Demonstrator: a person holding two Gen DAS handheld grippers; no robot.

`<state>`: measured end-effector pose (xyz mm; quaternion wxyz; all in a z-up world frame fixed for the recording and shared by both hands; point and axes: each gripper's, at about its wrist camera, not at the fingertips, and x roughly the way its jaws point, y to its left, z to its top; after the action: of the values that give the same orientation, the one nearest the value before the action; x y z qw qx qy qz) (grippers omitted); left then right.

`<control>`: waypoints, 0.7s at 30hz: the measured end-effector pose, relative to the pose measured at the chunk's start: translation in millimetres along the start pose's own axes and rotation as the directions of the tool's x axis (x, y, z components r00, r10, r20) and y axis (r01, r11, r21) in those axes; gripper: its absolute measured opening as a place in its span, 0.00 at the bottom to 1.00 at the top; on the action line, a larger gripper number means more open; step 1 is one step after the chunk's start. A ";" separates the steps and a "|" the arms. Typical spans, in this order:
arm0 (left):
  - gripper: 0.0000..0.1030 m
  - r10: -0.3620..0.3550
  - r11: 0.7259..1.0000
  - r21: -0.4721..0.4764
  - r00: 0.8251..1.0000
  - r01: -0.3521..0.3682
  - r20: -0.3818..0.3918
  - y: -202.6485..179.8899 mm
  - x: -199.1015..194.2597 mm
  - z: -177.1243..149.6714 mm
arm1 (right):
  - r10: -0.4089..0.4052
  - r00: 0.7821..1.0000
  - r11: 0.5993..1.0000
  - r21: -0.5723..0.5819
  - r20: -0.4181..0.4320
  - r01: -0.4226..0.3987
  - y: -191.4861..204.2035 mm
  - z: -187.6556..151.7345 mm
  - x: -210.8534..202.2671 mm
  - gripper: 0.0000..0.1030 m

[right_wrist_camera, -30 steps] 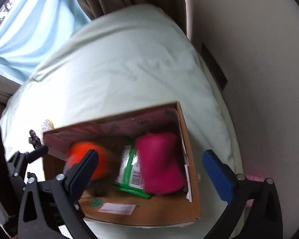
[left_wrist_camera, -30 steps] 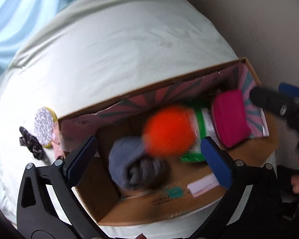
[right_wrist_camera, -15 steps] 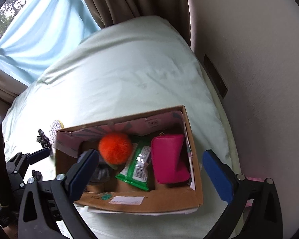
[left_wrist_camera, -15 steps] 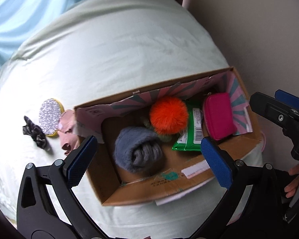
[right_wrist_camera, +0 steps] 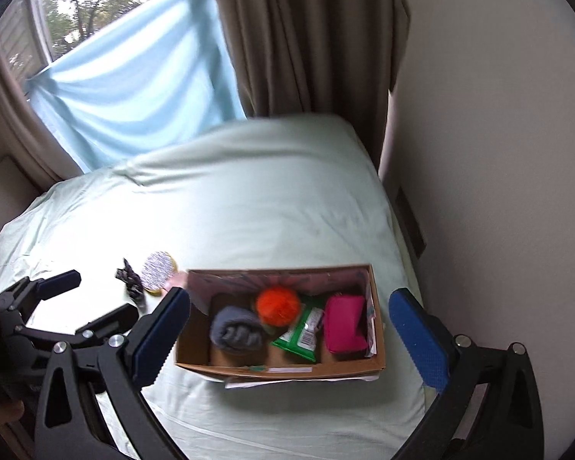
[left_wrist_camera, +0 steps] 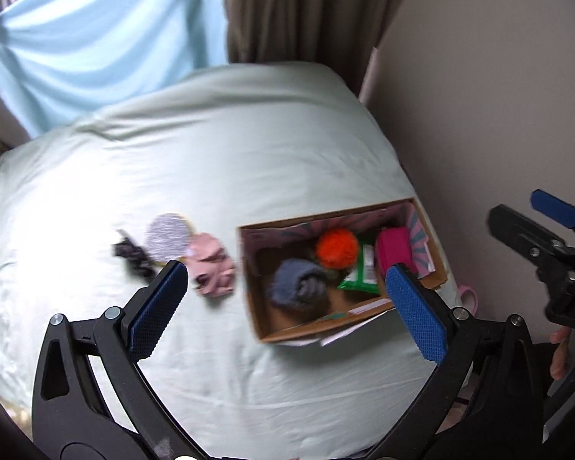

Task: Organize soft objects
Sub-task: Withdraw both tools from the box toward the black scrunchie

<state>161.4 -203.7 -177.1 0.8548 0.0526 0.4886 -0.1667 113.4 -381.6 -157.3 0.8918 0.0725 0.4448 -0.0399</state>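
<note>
A cardboard box sits on the pale green bed, low in the right wrist view and right of centre in the left wrist view. Inside it, from left to right in the right wrist view, lie a rolled grey sock, an orange pompom resting partly on the sock and partly on a green packet, and a magenta pouch against the box's right wall. Outside the box, left of it in the left wrist view, a pink cloth lies just beside the box wall, with a silver disc touching its upper left and a dark scrunchie just left of the disc; all three rest on the sheet. The left gripper hangs above the bed with its blue pads spread wide and nothing between them. The right gripper is likewise spread wide and empty, its pads framing the box from above. In the left wrist view the right gripper also shows at the right edge of the frame, with fingertips of a hand below it. A blue curtain and a brown curtain hang in the upper part of the frame, beside a beige wall.
</note>
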 end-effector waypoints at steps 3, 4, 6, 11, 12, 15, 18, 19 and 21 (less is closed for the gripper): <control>1.00 0.005 1.000 -0.025 0.999 -0.003 0.054 25.9 -41.2 -9.7 | 0.010 0.999 1.000 -0.023 0.035 -0.009 28.3 -1.7 -33.4 1.00; 1.00 0.015 0.999 -0.032 0.997 -0.013 0.072 34.7 -53.7 -13.9 | 0.018 0.999 0.999 -0.032 0.042 -0.016 36.6 -3.1 -40.5 1.00; 1.00 0.039 0.998 -0.044 0.994 -0.034 0.105 54.6 -78.6 -24.6 | 0.031 0.996 0.998 -0.050 0.078 -0.027 57.2 -8.0 -59.7 1.00; 1.00 0.070 0.995 -0.083 0.984 -0.058 0.161 107.0 -131.3 -52.6 | 0.030 0.990 0.997 -0.071 0.137 -0.020 99.3 -23.9 -92.4 1.00; 1.00 0.078 0.994 -0.086 0.983 -0.065 0.168 114.4 -137.6 -57.5 | 0.024 0.989 0.997 -0.075 0.149 -0.013 109.1 -28.2 -99.0 1.00; 1.00 0.093 0.993 -0.095 0.978 -0.076 0.187 138.8 -154.4 -72.2 | -0.001 0.985 0.997 -0.077 0.172 0.015 129.3 -38.1 -110.3 1.00; 1.00 0.099 0.991 -0.105 0.974 -0.078 0.203 157.0 -165.2 -84.0 | -0.002 0.984 0.997 -0.072 0.177 0.015 147.2 -46.9 -118.1 1.00; 1.00 0.101 0.991 -0.108 0.973 -0.079 0.209 161.9 -167.7 -87.1 | -0.002 0.984 0.997 -0.070 0.180 0.015 153.1 -49.4 -120.1 1.00; 1.00 0.108 0.990 -0.113 0.969 -0.085 0.220 172.4 -171.8 -93.3 | -0.003 0.982 0.998 -0.068 0.189 0.016 160.5 -53.1 -121.5 1.00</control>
<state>62.8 21.9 -91.4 0.9135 0.0130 0.3930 -0.1043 20.3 -213.7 -76.7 0.9317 0.0353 0.3598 -0.0355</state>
